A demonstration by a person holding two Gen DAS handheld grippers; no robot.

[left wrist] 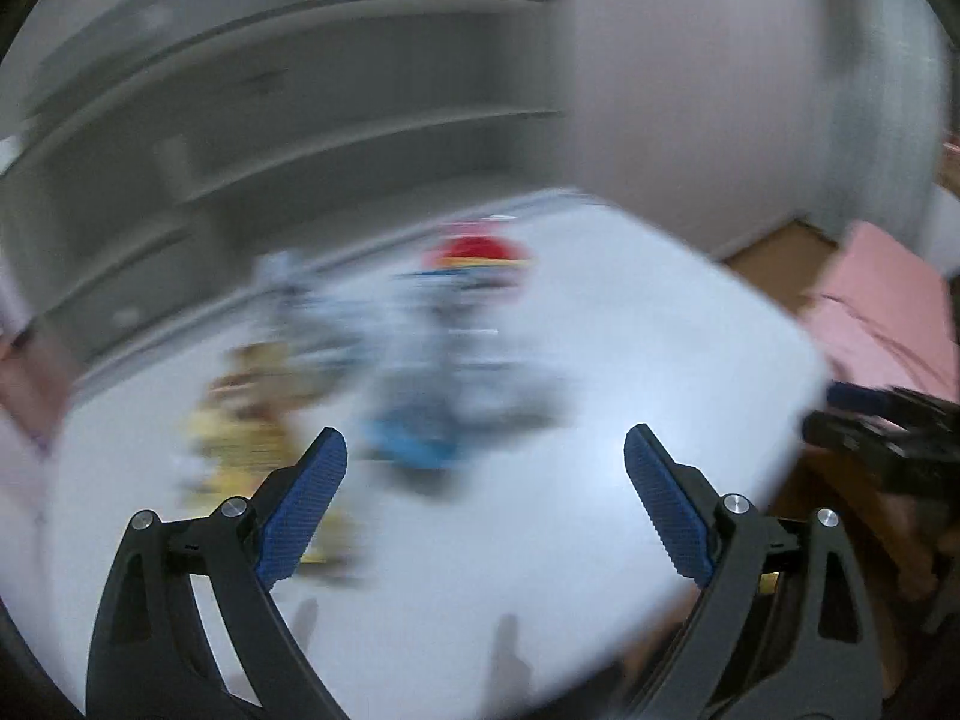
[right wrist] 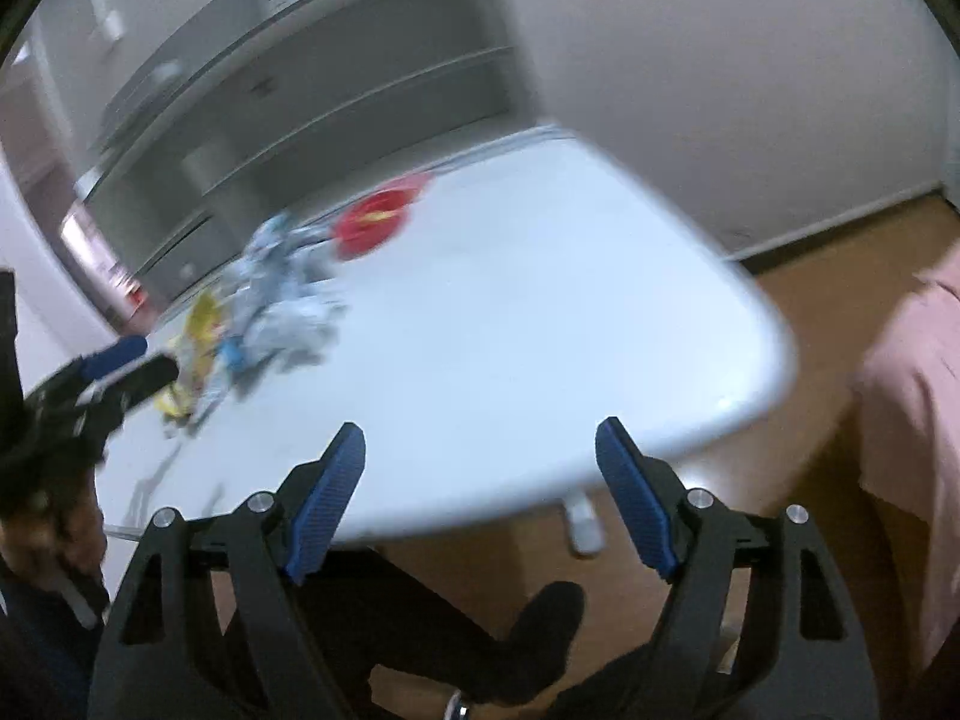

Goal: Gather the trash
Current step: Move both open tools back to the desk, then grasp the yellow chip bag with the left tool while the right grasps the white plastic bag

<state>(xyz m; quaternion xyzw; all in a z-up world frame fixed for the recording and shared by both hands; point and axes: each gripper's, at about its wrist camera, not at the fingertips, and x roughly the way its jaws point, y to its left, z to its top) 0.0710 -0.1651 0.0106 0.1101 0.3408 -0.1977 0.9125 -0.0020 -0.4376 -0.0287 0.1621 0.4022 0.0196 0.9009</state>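
Your left gripper (left wrist: pixel 485 441) hangs above the white rounded table (left wrist: pixel 600 360), its blue ribbed fingers (left wrist: pixel 306 504) spread wide with nothing between them. Your right gripper (right wrist: pixel 480 438) sits over the table's near edge, its blue pads (right wrist: pixel 636 498) also well apart and empty. The trash lies in a loose, blurred heap on the tabletop, ahead of both grippers and touched by neither: a yellow crumpled wrapper (right wrist: pixel 201 324), a blue and silver crinkled foil bag (right wrist: pixel 282 300) beside it, and a red round lid or bowl (right wrist: pixel 375 222) at the far end of the pile. From the right wrist view, your left gripper shows at the left edge, close to the yellow wrapper. A pink cloth (right wrist: pixel 912 420) hangs off to the right, over the brown wooden floor (right wrist: pixel 828 276).
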